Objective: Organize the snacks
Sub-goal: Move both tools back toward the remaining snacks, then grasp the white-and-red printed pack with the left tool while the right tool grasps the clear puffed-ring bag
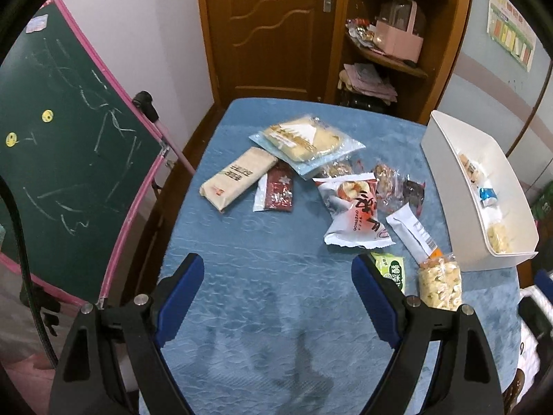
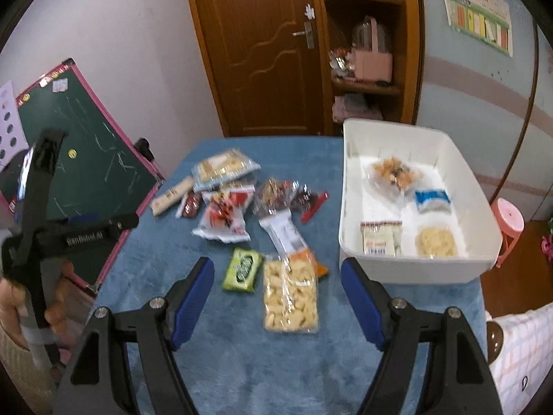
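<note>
Both grippers hover above the blue table cover (image 1: 262,276), and neither holds anything. The left gripper (image 1: 278,269) has its tongs wide apart over bare cloth at the near edge. The right gripper (image 2: 276,273) is spread just as wide — the clear pack of pale puffed snacks (image 2: 290,297) lies on the cloth right between its blue pads (image 2: 191,297), untouched on either side.

Just left of that pack sits a small green packet (image 2: 242,269). Farther back the loose snacks cluster mid-table: a white-and-red bag (image 1: 352,214), a long white wrapper (image 1: 411,235), a dark red sachet (image 1: 276,193), a long beige biscuit pack (image 1: 235,180) and, farthest, a clear flat cake pack (image 1: 304,141).

At the right edge of the table stands the white bin (image 2: 349,193) — four snacks already inside, among them a blue-and-white packet (image 2: 432,200) and a red-trimmed sachet (image 2: 380,238).
</note>
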Demonstrator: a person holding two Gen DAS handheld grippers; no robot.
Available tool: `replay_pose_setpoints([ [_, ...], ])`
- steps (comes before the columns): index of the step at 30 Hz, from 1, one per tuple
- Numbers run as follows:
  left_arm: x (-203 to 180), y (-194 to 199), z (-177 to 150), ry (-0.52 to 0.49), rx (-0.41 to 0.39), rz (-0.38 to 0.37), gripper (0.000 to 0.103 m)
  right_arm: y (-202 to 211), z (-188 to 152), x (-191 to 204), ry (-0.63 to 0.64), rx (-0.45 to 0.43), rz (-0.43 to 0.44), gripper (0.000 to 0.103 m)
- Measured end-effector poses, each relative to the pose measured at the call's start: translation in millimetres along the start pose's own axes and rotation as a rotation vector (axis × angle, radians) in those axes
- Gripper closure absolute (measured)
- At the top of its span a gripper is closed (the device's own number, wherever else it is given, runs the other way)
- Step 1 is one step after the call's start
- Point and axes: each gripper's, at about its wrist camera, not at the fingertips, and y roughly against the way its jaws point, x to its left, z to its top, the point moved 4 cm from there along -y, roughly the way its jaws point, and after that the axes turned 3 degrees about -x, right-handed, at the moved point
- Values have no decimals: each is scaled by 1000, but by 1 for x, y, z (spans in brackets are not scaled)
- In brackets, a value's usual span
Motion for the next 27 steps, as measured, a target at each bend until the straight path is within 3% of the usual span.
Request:
replay_pose_setpoints([
  [15, -51, -63, 24, -70, 59, -26, 16, -68, -46, -10, -34, 171, 7, 27],
  [27, -80, -134, 34, -11, 181, -70, 16, -101, -65, -27, -81, 252, 18, 27],
])
